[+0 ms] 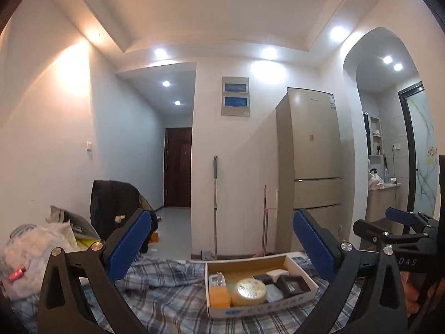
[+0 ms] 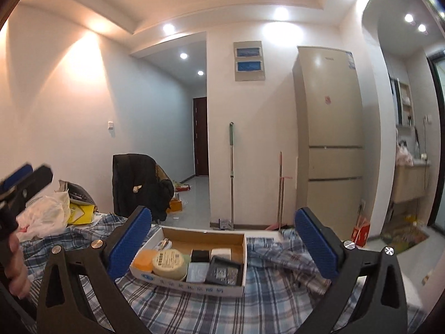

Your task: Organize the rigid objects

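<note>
Presently my left gripper [image 1: 222, 243] and right gripper [image 2: 224, 240] stand fully spread, holding nothing — both above the shallow white cardboard box [image 2: 194, 285] on the blue plaid bedsheet [image 2: 194, 314].

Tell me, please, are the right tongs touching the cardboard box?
Apart: the right wrist view shows the right tongs open and raised above the plaid cloth, with the cardboard box lying beyond their pads.

Only thing I can actually read is "DAS" in pale letters on the right gripper [image 1: 400, 224] body; the box [image 2: 236, 288] print's too blurry.
</note>
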